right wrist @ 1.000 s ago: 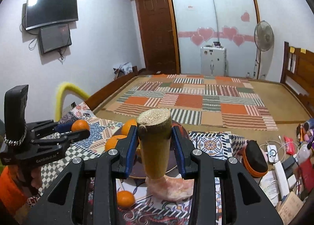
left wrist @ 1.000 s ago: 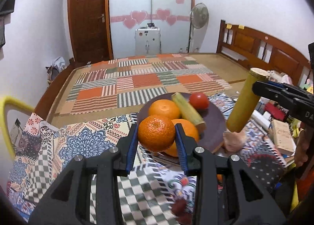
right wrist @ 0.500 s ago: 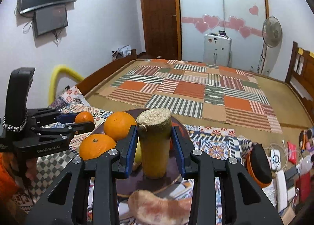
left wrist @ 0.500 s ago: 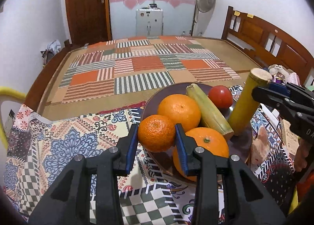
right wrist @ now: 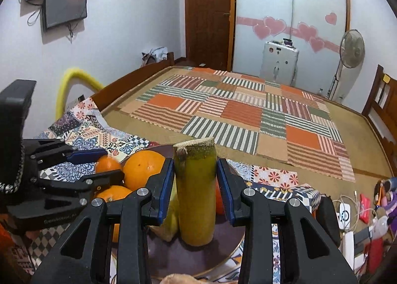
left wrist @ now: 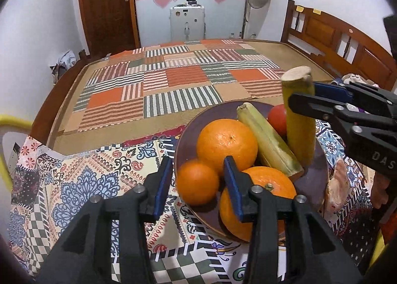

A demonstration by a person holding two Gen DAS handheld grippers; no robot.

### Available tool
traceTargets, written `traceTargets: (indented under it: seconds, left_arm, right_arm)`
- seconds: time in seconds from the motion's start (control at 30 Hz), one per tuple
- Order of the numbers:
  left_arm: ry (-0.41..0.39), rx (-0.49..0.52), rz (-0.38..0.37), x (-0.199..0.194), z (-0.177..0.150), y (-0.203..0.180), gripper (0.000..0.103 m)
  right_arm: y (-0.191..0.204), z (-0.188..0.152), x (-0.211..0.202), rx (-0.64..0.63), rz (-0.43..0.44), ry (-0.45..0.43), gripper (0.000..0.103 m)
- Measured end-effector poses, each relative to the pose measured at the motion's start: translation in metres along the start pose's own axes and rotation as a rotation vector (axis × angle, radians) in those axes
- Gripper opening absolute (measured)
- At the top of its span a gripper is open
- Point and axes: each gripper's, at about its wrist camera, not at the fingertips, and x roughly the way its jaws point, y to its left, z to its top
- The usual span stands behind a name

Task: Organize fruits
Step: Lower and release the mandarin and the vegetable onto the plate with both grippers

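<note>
A dark purple plate (left wrist: 188, 132) on the patterned cloth holds two large oranges (left wrist: 227, 146), a lying sugarcane piece (left wrist: 268, 140) and a red tomato (left wrist: 278, 116). My left gripper (left wrist: 197, 181) is open around a small orange (left wrist: 197, 181) that sits at the plate's near left rim; gaps show on both sides. My right gripper (right wrist: 194, 180) is shut on an upright yellow-green sugarcane piece (right wrist: 196, 192), its lower end on or just above the plate (right wrist: 198, 256). It also shows in the left wrist view (left wrist: 299, 115).
The patterned tablecloth (left wrist: 74, 184) covers the table; behind it is a bed with a patchwork mat (left wrist: 173, 85). A pinkish lump (left wrist: 335, 189) lies right of the plate. Cables, chargers and small clutter (right wrist: 354, 212) lie at the right. A yellow chair back (right wrist: 74, 78) stands left.
My left gripper lowered the small orange onto the plate's rim and its jaws opened. My right gripper moved the upright sugarcane down over the plate beside the other piece.
</note>
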Motion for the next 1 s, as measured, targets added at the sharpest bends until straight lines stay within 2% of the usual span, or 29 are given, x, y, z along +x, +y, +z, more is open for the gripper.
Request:
traceTargets:
  seconds: [0.27, 0.47, 0.67, 0.77, 0.87, 1.0]
  left_arm:
    - [-0.002, -0.010, -0.004, 0.000, 0.000, 0.005, 0.050]
    - [-0.039, -0.003, -0.007, -0.014, -0.003, 0.002, 0.058]
    - [-0.088, -0.002, -0.008, -0.039, -0.006, -0.004, 0.060]
    - [-0.114, 0.000, -0.022, -0.056, -0.010, -0.010, 0.060]
    - [-0.139, 0.007, -0.016, -0.075, -0.014, -0.016, 0.060]
    - [-0.152, 0.009, -0.015, -0.097, -0.023, -0.022, 0.061]
  right_arm:
    - [0.001, -0.002, 0.017, 0.010, 0.015, 0.076, 0.032]
    - [0.002, 0.000, 0.011, 0.013, 0.013, 0.067, 0.032]
    - [0.008, 0.001, -0.014, 0.004, 0.026, 0.038, 0.034]
    - [0.008, -0.008, -0.037, 0.015, 0.051, 0.021, 0.035]
    - [0.009, -0.018, -0.058, 0.008, 0.041, 0.001, 0.036]
    - [0.009, -0.032, -0.083, 0.018, 0.029, -0.034, 0.050]
